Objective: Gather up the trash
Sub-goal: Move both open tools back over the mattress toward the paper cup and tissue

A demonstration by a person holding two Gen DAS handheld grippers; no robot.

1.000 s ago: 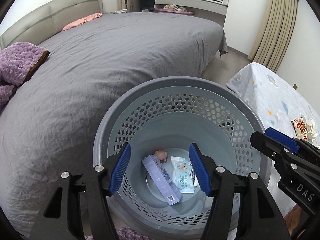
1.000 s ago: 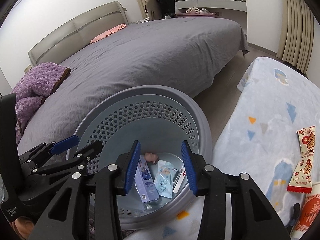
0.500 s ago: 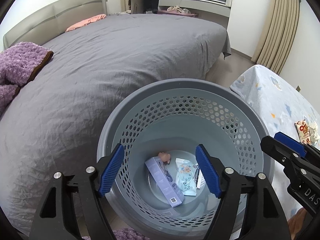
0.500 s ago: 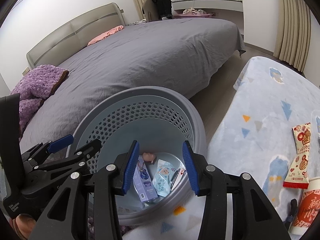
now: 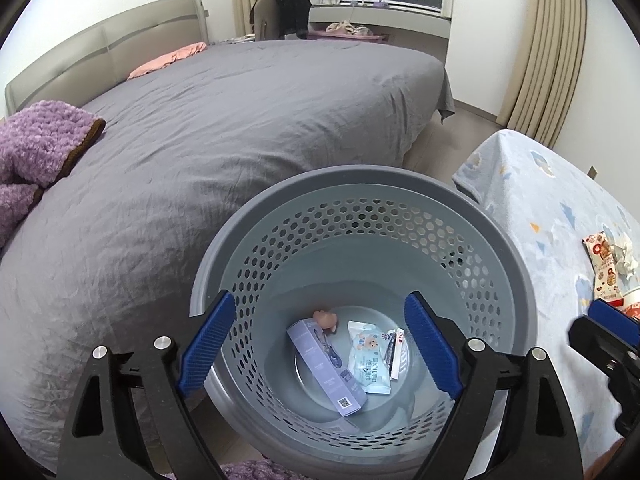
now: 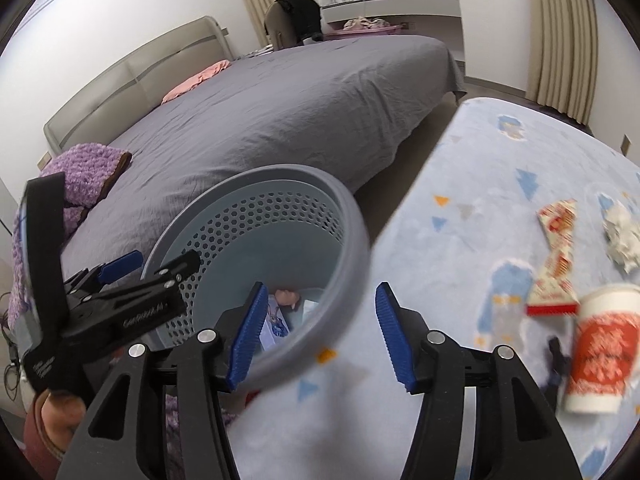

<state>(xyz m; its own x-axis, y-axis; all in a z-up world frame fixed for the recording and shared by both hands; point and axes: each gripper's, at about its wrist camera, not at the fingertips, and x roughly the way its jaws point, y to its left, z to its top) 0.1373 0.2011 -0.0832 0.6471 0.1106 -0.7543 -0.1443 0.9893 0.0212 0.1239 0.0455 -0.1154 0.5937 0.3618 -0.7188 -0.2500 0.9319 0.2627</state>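
Note:
A grey perforated basket (image 5: pixel 516 280) stands between the bed and a low table; it also shows in the right wrist view (image 6: pixel 356 216). Inside lie a purple box (image 5: pixel 326 362), a light-blue wipes packet (image 5: pixel 368 360), a small pink lump (image 5: pixel 325 317) and a thin card. My left gripper (image 5: pixel 318 344) is open and empty above the basket. My right gripper (image 6: pixel 320 336) is open and empty over the basket's right rim. On the table lie a red-and-white snack wrapper (image 6: pixel 556 256), a crumpled tissue (image 6: pixel 622 240) and a red-and-white paper cup (image 6: pixel 600 348).
The table wears a light-blue patterned cloth (image 6: pixel 480 184). A large bed with a grey cover (image 5: pixel 240 120) fills the left and back. A purple blanket (image 5: pixel 36 148) lies on its left. Bare floor runs between bed and table.
The left gripper's jaws have opened wider and it has pulled back a little. The right gripper has swung right toward the table, bringing the cup, wrapper and tissue into view.

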